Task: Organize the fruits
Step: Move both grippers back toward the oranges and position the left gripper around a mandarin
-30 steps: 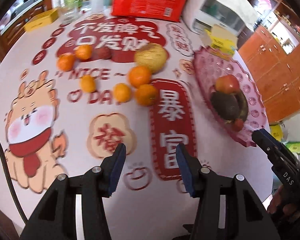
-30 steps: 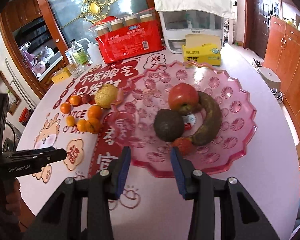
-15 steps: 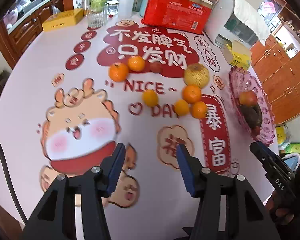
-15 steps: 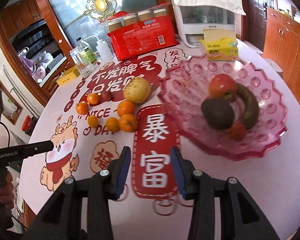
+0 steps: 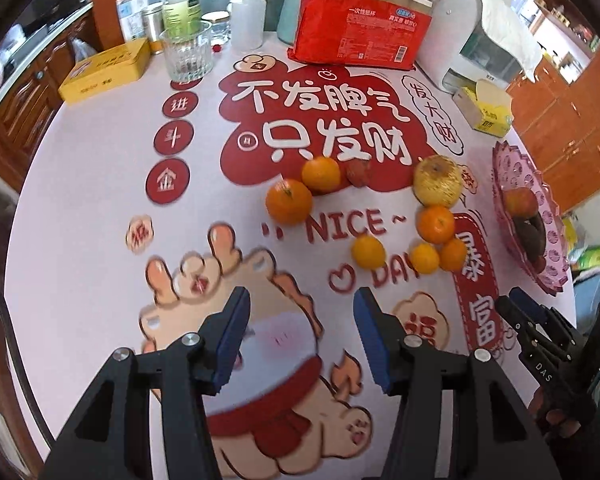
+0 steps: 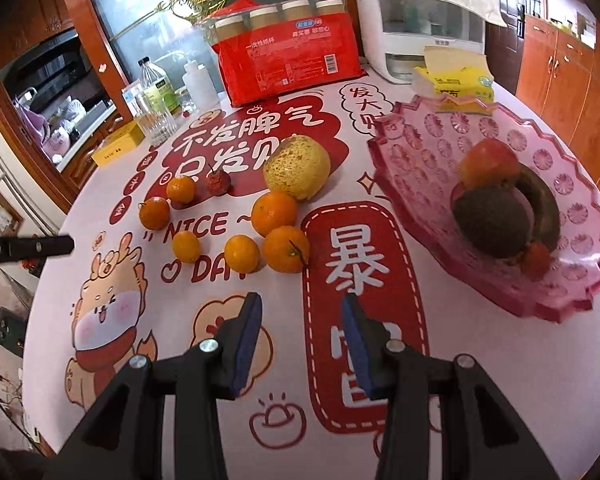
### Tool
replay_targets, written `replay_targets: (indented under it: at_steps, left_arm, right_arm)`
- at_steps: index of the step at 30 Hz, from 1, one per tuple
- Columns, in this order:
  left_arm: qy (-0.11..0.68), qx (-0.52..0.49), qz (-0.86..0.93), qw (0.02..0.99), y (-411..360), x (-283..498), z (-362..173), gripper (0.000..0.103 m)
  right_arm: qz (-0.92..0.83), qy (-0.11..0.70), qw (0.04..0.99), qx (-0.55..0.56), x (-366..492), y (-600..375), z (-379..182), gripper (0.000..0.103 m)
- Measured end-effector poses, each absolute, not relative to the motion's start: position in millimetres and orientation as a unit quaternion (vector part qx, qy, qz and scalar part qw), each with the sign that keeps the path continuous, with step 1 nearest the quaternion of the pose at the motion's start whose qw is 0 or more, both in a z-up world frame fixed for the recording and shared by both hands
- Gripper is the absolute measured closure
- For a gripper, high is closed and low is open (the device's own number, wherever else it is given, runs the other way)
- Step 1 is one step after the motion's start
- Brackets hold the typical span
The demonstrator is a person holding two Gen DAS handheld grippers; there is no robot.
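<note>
Fruit all over the tablecloth (image 6: 440,380): six oranges (image 6: 274,213) loose in the middle, plus a big yellow pomelo (image 6: 297,168) and a small dark red fruit (image 6: 219,181) next to them. Over on the right, pink plate (image 6: 500,292) already loaded with an apple (image 6: 490,162), an avocado (image 6: 490,224), a browned banana (image 6: 544,204) and something small and red at the front. Left gripper (image 5: 300,334) hanging over the cartoon print, wide apart, nothing in it. Right gripper (image 6: 300,336) same deal, spread and empty, parked near the closest oranges. Red pack of cups (image 6: 288,60) and tissue box (image 6: 456,80) at the back.
</note>
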State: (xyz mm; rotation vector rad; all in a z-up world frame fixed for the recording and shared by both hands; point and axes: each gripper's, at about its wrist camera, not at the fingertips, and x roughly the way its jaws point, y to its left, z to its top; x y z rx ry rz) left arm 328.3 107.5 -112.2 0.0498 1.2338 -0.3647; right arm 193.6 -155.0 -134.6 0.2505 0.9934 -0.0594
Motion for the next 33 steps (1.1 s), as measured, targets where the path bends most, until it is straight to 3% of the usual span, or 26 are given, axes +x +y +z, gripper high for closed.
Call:
replay_targets:
  at_steps: [7,14,33]
  left_arm:
    - [0.593,0.063,-0.196,0.779,95,370,-133,0.043]
    - [0.609,0.058,-0.212,0.762,85,391,-162,0.041]
    - [0.554,-0.009,-0.223,0.802,82,410,-205,0.045]
  right_arm:
    - [-0.034,0.485,0.871,0.069,218,-143,-148,0.060]
    - [-0.038,0.500,0.865,0.006,237,-128,-161,0.048]
    - [-0.039,0.477,0.875,-0.076,257,-99,-198,0.048]
